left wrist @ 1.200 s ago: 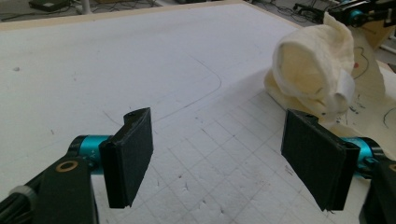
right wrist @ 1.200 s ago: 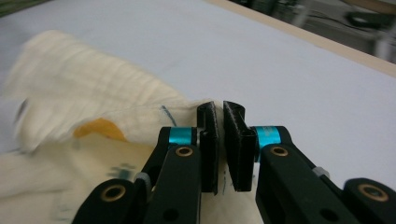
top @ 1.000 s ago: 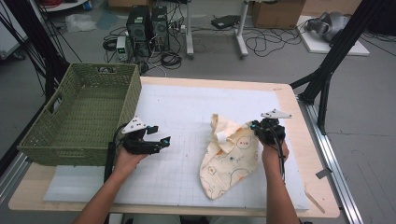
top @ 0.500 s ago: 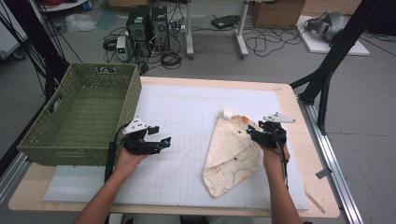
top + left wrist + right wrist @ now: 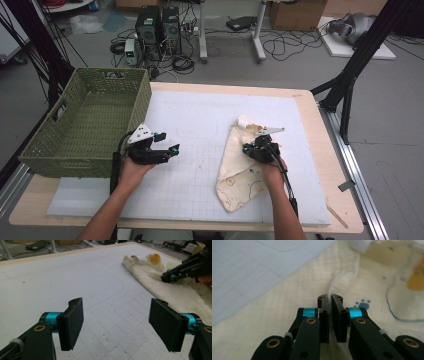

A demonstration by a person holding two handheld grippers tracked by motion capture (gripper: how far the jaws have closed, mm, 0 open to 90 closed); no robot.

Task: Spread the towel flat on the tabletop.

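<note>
We note that the cloth (image 5: 246, 167), bunched a second ago, now lies longer and flatter on the right half of the bench (image 5: 200, 125). The right gripper (image 5: 251, 150) has just closed its jaws on a raised fold of it, so we judge another pull or fold is beginning. The left gripper (image 5: 172, 150) waits wide and empty, well apart, beside the basket (image 5: 85, 125).

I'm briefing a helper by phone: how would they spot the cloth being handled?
On the white gridded mat covering the wooden table, look right of the green woven basket. The cream printed cloth lies there, its fold pinched by the right gripper. It is the mat's sole soft item.
</note>
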